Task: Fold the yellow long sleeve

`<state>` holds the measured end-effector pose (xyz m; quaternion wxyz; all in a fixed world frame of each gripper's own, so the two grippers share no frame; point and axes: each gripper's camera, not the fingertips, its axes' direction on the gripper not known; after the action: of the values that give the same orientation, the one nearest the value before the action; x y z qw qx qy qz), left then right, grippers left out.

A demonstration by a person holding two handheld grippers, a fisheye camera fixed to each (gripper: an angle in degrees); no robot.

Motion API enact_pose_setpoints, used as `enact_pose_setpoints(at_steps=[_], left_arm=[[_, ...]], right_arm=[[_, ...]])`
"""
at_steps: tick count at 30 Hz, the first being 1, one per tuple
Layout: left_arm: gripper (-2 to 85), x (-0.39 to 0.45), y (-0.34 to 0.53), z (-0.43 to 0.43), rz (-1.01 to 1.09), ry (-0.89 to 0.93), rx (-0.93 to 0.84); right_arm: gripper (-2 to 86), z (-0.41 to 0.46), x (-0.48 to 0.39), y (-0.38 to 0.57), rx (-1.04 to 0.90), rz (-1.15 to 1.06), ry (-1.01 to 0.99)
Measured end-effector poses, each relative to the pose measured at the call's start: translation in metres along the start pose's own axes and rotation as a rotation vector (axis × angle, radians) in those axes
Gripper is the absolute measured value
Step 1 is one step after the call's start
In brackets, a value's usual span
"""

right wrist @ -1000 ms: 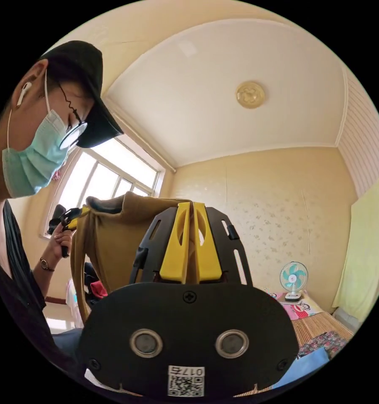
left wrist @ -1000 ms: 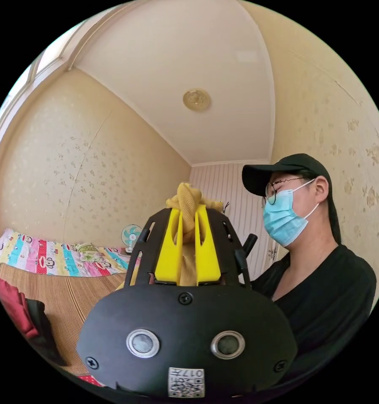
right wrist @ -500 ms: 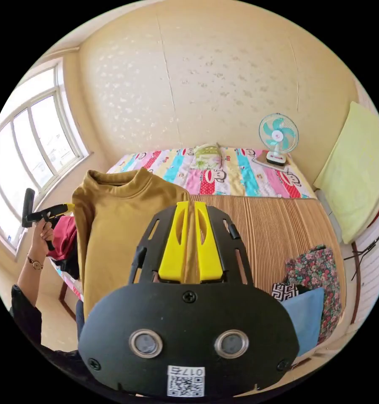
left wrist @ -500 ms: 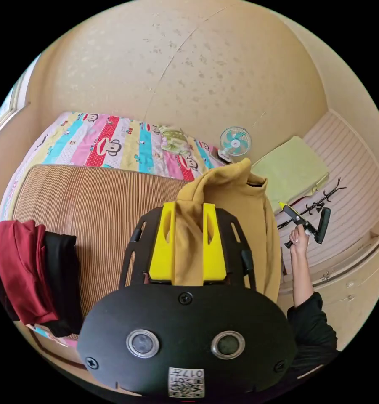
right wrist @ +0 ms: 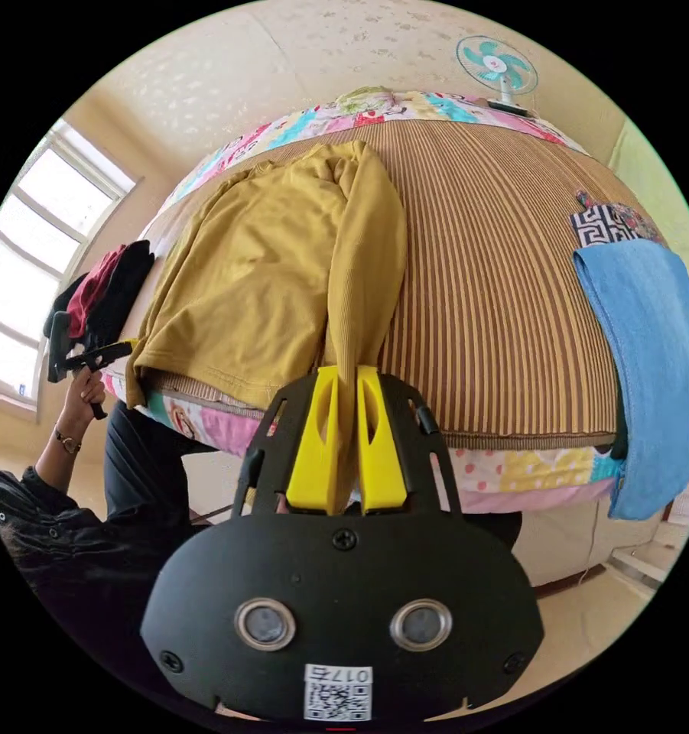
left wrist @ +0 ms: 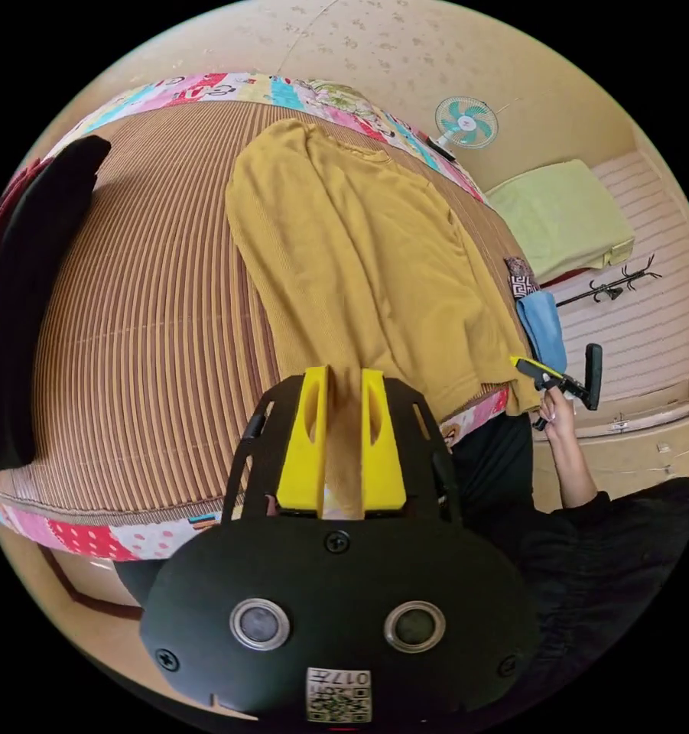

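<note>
Lowered onto striped mat (left wrist: 145, 321) — yellow long sleeve (left wrist: 359, 252), blue cloth (right wrist: 650, 344) beside.

A bed (right wrist: 505, 306) covered by a striped brown mat carries everything. A yellow shirt (left wrist: 359, 252) lies spread across it. A blue cloth (right wrist: 650, 359) hangs over one edge, dark clothes (left wrist: 23, 290) at the other.

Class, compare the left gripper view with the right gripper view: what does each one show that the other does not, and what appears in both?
Left gripper view alone: a pale green folded cover beside the bed and a black coat rack against the wall.

Right gripper view alone: a bright window and a red garment in the dark pile.

Both: the yellow long sleeve spread on the striped mat, a small fan, a blue cloth, and each view's own gripper, the left gripper and the right gripper, clamped on yellow fabric.
</note>
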<state>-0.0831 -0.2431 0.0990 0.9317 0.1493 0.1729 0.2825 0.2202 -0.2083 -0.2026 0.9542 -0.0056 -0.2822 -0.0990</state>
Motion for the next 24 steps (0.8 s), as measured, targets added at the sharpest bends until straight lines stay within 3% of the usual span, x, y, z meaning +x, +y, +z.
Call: enact_pose_setpoints(at_steps=[2, 4, 5, 7, 8, 10, 12, 14, 16, 17, 19, 21, 22, 24], left_arm=[[4.7, -0.031, 0.0, -0.063, -0.024, 0.148, 0.152], [4.8, -0.104, 0.022, -0.175, -0.214, 0.303, 0.502], [4.9, -0.123, 0.034, -0.201, -0.271, 0.324, 0.601], [4.4, -0.178, 0.107, -0.279, -0.458, 0.331, 0.982], [4.7, -0.184, 0.128, -0.29, -0.495, 0.322, 1.064], [6.5, -0.188, 0.183, -0.307, -0.572, 0.254, 1.213], [6.8, -0.179, 0.189, -0.294, -0.565, 0.203, 1.14], [8.0, -0.167, 0.165, -0.261, -0.501, 0.198, 0.969], [10.4, -0.143, 0.101, -0.185, -0.373, 0.282, 0.597], [11.1, -0.135, 0.085, -0.163, -0.347, 0.294, 0.503], [12.7, -0.104, 0.046, -0.082, -0.313, 0.201, 0.232], [12.3, -0.083, 0.035, -0.036, -0.251, 0.144, 0.102], [9.1, -0.068, 0.042, -0.03, -0.199, 0.09, 0.12], [5.8, -0.053, 0.055, -0.024, -0.131, 0.05, 0.074]], right_arm=[[4.0, -0.064, 0.033, -0.014, 0.142, 0.031, 0.105], [3.6, -0.126, 0.081, -0.022, 0.289, 0.14, 0.144], [3.4, -0.164, 0.114, -0.021, 0.382, 0.235, 0.176], [3.2, -0.215, 0.154, 0.002, 0.521, 0.436, 0.245], [3.1, -0.244, 0.166, 0.032, 0.645, 0.574, 0.258], [3.2, -0.262, 0.158, 0.07, 0.805, 0.61, 0.219], [3.4, -0.248, 0.138, 0.081, 0.804, 0.578, 0.179], [4.3, -0.19, 0.1, 0.056, 0.606, 0.428, 0.06], [6.0, -0.13, 0.063, 0.032, 0.428, 0.306, -0.044], [7.5, -0.088, 0.037, 0.019, 0.321, 0.234, -0.131], [8.9, -0.03, 0.002, 0.005, 0.173, 0.146, -0.217], [9.1, 0.025, -0.025, 0.0, -0.006, 0.086, -0.258], [8.5, 0.056, -0.041, 0.006, -0.115, 0.023, -0.236], [6.5, 0.047, -0.056, 0.035, -0.019, -0.055, -0.097]])
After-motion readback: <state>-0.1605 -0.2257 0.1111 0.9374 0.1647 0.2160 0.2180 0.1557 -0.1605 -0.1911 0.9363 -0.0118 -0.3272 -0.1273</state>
